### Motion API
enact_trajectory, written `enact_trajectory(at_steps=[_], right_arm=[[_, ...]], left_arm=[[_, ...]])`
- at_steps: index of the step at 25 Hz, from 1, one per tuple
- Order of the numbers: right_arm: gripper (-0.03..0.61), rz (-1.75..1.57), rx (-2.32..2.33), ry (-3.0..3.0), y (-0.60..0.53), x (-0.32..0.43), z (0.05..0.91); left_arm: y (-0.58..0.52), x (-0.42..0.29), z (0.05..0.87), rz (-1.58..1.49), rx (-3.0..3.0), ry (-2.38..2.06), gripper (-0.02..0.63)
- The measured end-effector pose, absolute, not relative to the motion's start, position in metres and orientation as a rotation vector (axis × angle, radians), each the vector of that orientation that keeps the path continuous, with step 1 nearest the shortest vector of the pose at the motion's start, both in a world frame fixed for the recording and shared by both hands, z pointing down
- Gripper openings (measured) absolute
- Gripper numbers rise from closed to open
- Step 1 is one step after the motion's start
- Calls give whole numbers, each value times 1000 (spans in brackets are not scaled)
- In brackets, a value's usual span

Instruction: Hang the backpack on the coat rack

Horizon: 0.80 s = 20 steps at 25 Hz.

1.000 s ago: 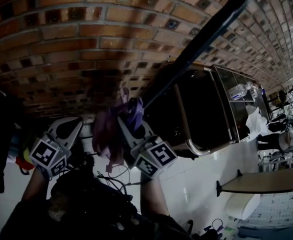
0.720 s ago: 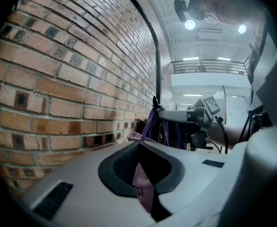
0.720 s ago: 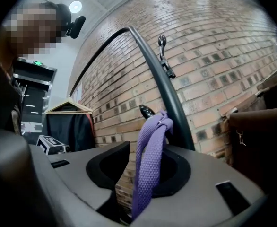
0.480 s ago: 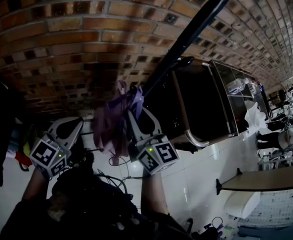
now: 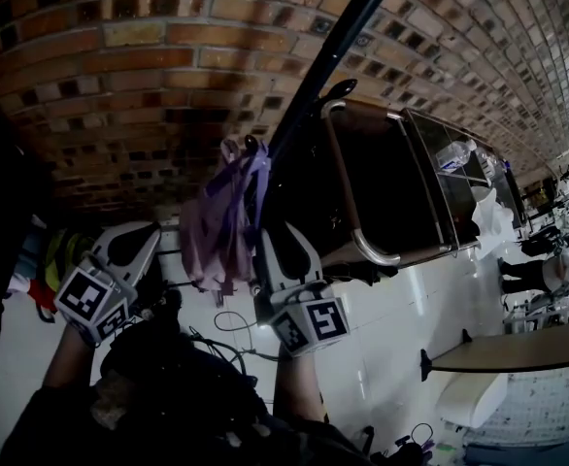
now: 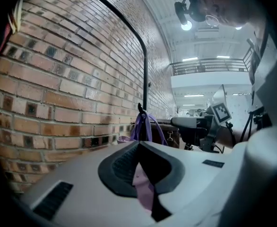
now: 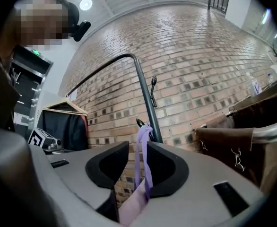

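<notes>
The purple backpack (image 5: 207,236) hangs by its strap (image 7: 142,150) from a hook (image 7: 141,123) on the dark coat rack pole (image 5: 328,56), against the brick wall. My right gripper (image 5: 275,236) is just below the hook. Its jaws have just been opening and now stand open, with the strap running loose between them in the right gripper view (image 7: 137,148). My left gripper (image 5: 147,239) is left of the bag, shut on a strip of purple backpack fabric (image 6: 143,188). From there the hung bag (image 6: 145,126) shows ahead by the pole (image 6: 144,79).
A brown chair with a metal frame (image 5: 391,192) stands right of the rack. A dark garment on a wooden hanger (image 7: 63,122) hangs at the left. A desk (image 5: 518,352) and a white tiled floor (image 5: 401,328) lie to the right. Cables trail below my hands.
My right gripper has let go of the strap and drawn back from the hook, leaving the bag hanging there. The left gripper has shifted only a little.
</notes>
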State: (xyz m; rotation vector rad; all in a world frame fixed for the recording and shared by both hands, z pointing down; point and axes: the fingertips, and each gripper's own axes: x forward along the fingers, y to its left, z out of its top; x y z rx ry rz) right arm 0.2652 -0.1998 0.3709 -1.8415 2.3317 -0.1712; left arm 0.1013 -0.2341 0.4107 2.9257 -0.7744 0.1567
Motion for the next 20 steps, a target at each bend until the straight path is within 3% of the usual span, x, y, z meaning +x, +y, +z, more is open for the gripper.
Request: enact_trajectory(at_steps=[7, 9, 20], right_arm=[[61, -152, -1679, 2340, -151, 235, 359], [8, -129, -1678, 2313, -139, 229, 355], [6, -122, -1741, 2256, -104, 180, 345]], left_arm=[[-181, 89, 405, 102, 2927, -776, 31], [-170, 85, 403, 94, 2933, -779, 31], [-130, 30, 399, 77, 2930, -803, 31]])
